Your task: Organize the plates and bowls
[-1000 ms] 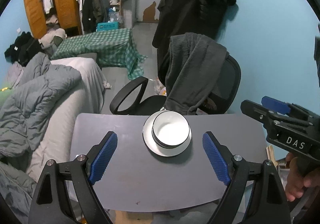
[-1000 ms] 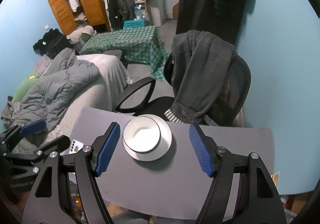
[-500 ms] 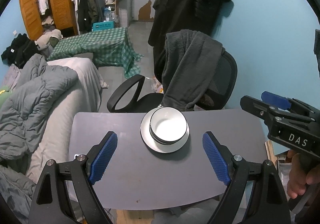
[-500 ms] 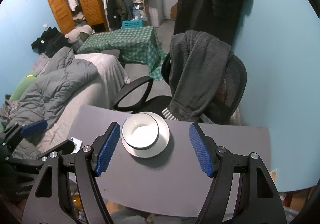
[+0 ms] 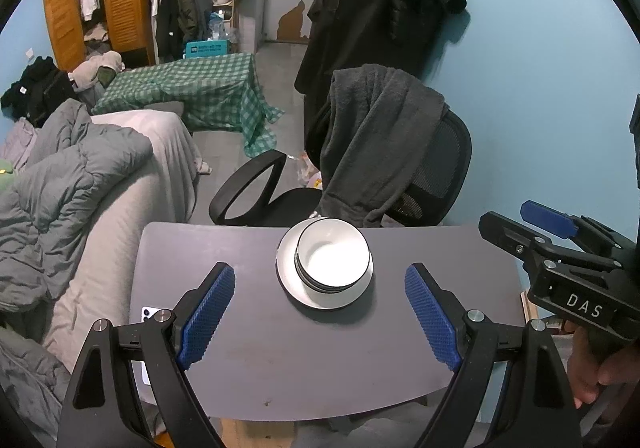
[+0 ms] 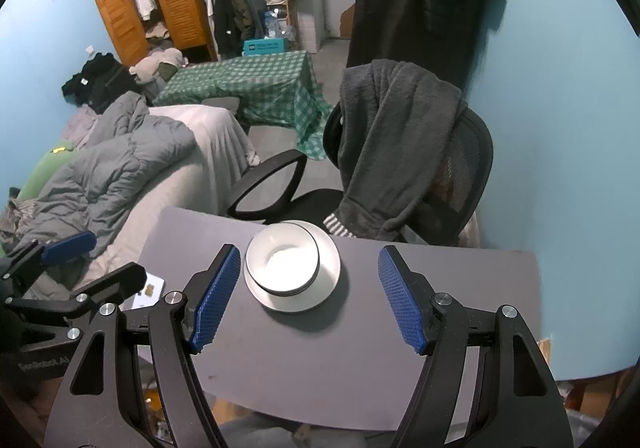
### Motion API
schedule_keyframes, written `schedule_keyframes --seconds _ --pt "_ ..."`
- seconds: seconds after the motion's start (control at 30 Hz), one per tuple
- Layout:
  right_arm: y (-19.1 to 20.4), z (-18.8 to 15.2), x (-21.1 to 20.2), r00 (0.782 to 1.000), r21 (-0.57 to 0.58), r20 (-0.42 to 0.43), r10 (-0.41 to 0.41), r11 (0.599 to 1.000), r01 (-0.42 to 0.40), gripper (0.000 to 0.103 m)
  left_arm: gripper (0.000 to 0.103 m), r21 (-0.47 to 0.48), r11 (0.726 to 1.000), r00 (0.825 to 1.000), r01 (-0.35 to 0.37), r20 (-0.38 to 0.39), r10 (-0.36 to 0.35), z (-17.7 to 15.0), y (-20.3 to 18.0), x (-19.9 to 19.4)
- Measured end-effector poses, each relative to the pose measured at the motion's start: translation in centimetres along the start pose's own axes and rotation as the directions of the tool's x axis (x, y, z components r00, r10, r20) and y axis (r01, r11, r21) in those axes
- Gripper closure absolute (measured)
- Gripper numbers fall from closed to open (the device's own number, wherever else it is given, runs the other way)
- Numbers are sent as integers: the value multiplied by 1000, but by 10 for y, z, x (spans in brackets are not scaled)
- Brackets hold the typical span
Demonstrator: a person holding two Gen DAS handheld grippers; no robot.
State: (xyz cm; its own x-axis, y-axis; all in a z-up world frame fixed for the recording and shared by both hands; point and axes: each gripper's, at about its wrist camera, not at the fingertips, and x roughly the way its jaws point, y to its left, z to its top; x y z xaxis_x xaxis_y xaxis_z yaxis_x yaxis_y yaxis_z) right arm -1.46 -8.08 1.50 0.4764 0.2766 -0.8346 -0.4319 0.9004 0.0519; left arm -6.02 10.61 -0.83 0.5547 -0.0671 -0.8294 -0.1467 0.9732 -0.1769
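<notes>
A: In the left wrist view we are looking at stacked bowls sitting on a white plate, at twelve o'clock from the left gripper. The jaws are standing wide with nothing between the blue pads.

B: In the right wrist view we are seeing the bowls and plate at about eleven o'clock from the right gripper, close to its left pad. Its jaws are also gaping wide, gripping nothing.

A: We are finding the number of bowls hard to count; only dark rim lines are showing. A hand is holding the right gripper at our four o'clock, cut off by the frame edge.

B: A phone is lying partly hidden behind our left finger. The grey table is bearing the dishes; an office chair draped with a dark garment is standing at its far edge, a bed with a grey quilt at ten o'clock.
</notes>
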Motion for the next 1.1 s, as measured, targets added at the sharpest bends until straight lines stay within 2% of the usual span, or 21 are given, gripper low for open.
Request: schedule_keyframes --seconds 0.77,0.9,1.1 --pt "-4 -1 5 1000 18 -25 13 1000 -12 32 15 -21 1000 1000 -1 -5 1 2 1 9" --pt "-3 -1 5 1000 22 -24 12 1000 -11 32 15 -17 999 1000 -31 0 31 2 -3 10" --pt "-2 -1 5 1000 22 -24 11 1000 -11 32 15 -36 999 999 -38 0 38 4 -7 10"
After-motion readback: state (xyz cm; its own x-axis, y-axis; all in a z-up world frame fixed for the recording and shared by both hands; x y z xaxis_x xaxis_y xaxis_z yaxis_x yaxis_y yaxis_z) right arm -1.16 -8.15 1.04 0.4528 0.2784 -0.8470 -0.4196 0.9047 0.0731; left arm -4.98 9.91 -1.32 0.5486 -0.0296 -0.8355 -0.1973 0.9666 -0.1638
